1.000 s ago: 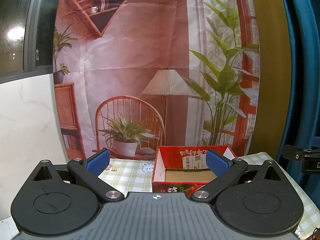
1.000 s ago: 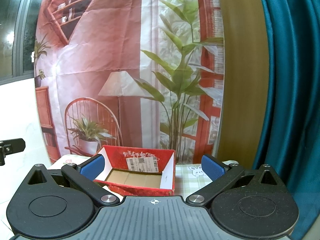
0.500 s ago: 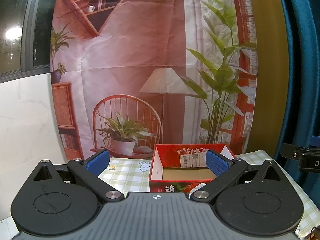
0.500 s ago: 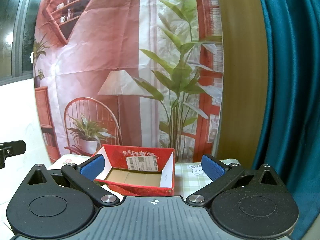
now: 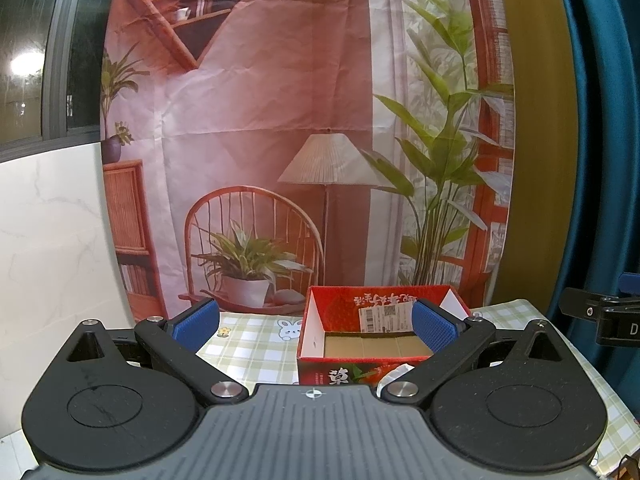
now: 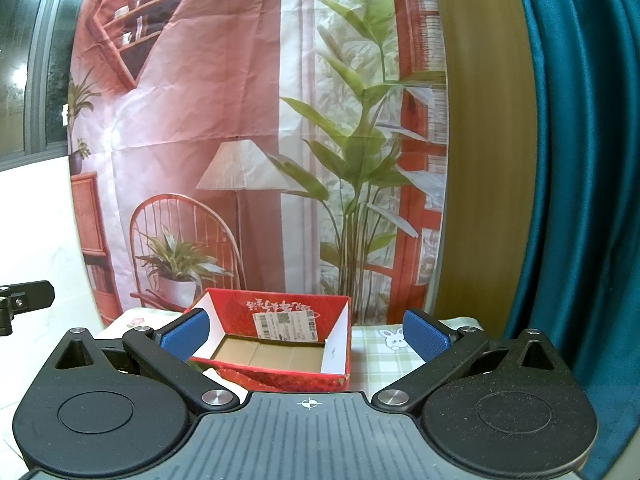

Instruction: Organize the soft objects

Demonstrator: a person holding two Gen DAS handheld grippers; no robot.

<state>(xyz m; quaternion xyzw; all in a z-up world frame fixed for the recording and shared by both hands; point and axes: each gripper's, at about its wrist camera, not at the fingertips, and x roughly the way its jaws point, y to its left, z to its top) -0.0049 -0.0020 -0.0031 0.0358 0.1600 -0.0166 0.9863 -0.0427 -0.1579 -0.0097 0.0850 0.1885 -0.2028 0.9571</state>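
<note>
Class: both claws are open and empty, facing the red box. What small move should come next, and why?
Probably tilt a claw down to look for soft objects: the left claw and right claw hold nothing, the red box looks empty, and no soft objects show.

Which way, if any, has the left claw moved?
Yes. Left claw drifted or turned slightly right: red box and printed lamp sit a little further left in view.

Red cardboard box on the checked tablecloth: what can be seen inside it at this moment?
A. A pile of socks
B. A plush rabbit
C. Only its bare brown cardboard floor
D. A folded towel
C. Both wrist views look into the red cardboard box and show only its bare brown floor, with a white shipping label on the far inner wall; no soft object lies inside.
</note>
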